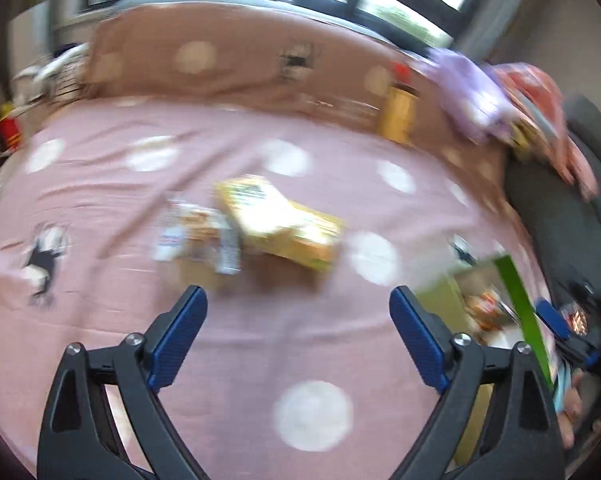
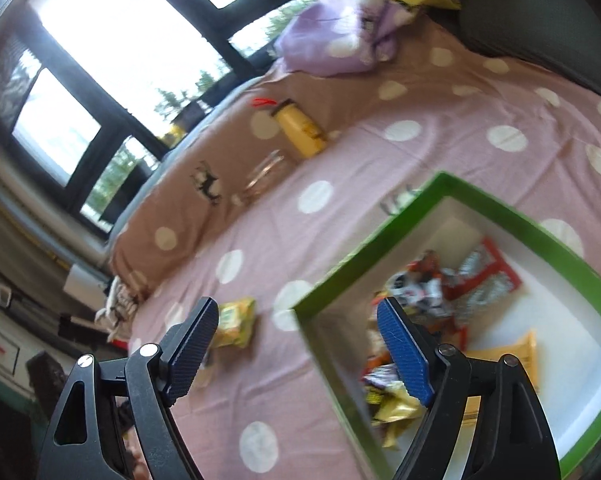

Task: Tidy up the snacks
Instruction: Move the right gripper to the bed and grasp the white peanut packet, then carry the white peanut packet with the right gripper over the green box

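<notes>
Pink dotted bedding (image 1: 228, 340) bears a white packet (image 1: 192, 236) touching a yellow snack bag (image 1: 284, 224) ahead of the wide-open, empty left gripper (image 1: 298, 312); rightward, the equally spread, empty right gripper (image 2: 298, 328) straddles the green box (image 2: 452, 196) rim, risking a bump.

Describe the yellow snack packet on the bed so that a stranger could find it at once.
Start from the pink polka-dot bedsheet. Left of the green-rimmed box, two packets lie loose in front of the left hand-held gripper. The yellow snack packet is the larger, right one; its neighbour, the white packet, is paler.
</notes>
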Action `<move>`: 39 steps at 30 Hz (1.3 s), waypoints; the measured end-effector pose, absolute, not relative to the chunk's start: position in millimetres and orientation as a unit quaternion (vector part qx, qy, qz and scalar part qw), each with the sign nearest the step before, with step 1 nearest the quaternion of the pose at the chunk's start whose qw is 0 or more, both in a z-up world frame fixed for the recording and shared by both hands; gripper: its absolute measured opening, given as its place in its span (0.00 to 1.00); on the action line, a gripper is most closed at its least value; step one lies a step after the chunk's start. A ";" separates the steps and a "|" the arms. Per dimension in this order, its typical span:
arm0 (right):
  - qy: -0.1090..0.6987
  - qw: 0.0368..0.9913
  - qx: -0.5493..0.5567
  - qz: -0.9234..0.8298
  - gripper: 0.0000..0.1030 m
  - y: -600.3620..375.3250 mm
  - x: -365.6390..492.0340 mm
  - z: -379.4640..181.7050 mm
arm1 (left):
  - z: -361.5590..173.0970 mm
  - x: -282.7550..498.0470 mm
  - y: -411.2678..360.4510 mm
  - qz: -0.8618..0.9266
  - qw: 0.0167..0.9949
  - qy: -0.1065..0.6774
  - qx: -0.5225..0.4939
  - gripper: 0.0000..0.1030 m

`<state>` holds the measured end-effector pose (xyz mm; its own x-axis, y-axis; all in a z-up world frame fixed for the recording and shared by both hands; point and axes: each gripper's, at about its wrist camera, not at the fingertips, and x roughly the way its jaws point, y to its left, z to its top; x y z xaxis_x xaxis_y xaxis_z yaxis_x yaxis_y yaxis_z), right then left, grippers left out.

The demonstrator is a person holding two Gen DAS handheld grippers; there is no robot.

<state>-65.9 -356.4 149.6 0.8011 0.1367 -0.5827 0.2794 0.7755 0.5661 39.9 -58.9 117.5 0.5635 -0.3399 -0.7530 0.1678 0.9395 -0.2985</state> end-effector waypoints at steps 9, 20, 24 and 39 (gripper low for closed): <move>0.362 0.867 0.330 0.088 0.82 -276.9 -2.2 143.9 | 76.1 84.5 25.6 -0.100 0.850 0.475 -0.204 0.92; 0.527 0.799 0.267 0.110 0.82 -177.8 125.3 63.0 | 43.9 118.2 7.1 -0.161 0.831 0.503 -0.178 0.84; 0.543 0.796 0.245 0.104 0.82 -161.5 143.1 42.8 | 36.3 124.4 2.5 -0.166 0.830 0.509 -0.157 0.71; 0.537 0.800 0.225 0.145 0.64 -145.5 147.7 37.3 | 41.2 119.2 -2.4 -0.193 0.834 0.495 -0.148 0.38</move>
